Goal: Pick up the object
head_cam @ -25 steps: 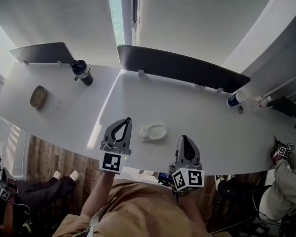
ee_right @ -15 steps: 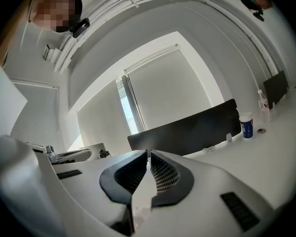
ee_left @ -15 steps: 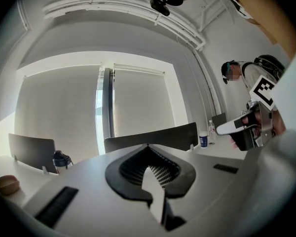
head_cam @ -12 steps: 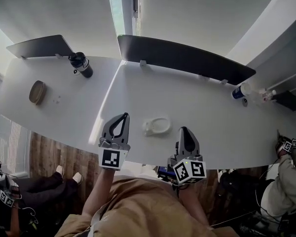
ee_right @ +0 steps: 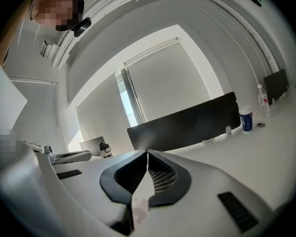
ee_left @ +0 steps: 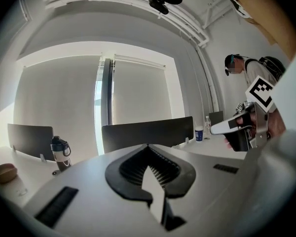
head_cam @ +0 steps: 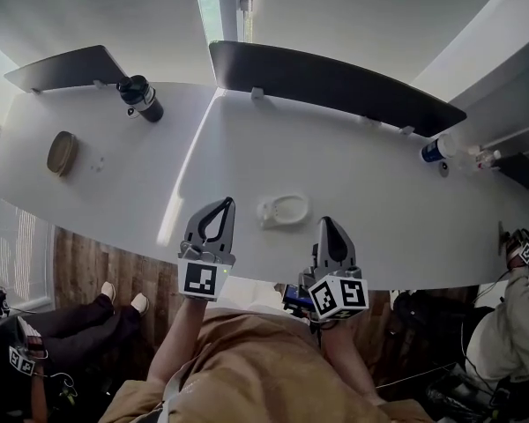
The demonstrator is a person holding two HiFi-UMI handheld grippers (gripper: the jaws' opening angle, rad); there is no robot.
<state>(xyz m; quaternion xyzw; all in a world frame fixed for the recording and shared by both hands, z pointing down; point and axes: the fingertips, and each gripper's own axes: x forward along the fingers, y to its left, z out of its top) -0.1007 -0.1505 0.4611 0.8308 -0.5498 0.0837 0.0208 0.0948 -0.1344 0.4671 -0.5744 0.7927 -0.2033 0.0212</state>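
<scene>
A small white ring-shaped object [head_cam: 279, 210] lies on the white table [head_cam: 353, 179] near its front edge. My left gripper [head_cam: 219, 203] hovers just left of it, shut and empty. My right gripper [head_cam: 326, 223] is just right of the object, also shut with nothing held. Neither touches the object. In the left gripper view the closed tips of the left gripper [ee_left: 148, 145] point up over the table, and the object is hidden below them. The right gripper view shows the right gripper [ee_right: 148, 151] with jaws meeting and the object again out of sight.
A dark bottle [head_cam: 141, 99] and a brown oval thing [head_cam: 61, 152] sit far left. A blue-labelled cup [head_cam: 441, 150] stands far right. Dark divider screens [head_cam: 335, 82] line the table's back. People sit at the lower left [head_cam: 35, 342] and right [head_cam: 511, 324].
The head view has tilted a little, so the table sits higher in the picture. Both grippers stay shut and keep their places beside the object.
</scene>
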